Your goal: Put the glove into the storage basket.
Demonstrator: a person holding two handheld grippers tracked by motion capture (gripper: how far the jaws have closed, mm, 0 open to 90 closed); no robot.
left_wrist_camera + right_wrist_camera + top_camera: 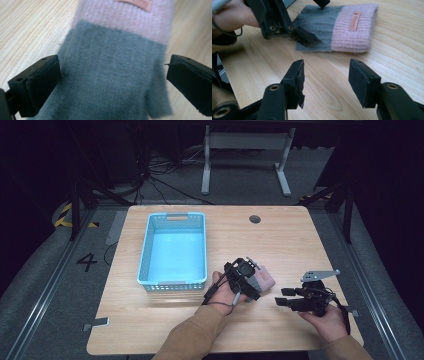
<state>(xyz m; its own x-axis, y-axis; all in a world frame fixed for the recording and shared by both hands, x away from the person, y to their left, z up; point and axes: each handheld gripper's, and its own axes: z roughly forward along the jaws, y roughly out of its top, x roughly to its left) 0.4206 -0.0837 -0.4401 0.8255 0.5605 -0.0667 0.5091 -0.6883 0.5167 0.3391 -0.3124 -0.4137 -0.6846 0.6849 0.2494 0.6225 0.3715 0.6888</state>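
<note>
A grey and pink knitted sleeve [337,28] lay flat on the wooden table [300,240], at about four o'clock from the blue basket [172,248], which looked empty. The left hand-held gripper [112,82] hovered over the sleeve's grey end with its jaws spread wide, one on each side of the cloth; whether they touched it was hard to tell. The right hand-held gripper [325,80] sat near the sleeve at its four o'clock, jaws apart over bare wood.
</note>
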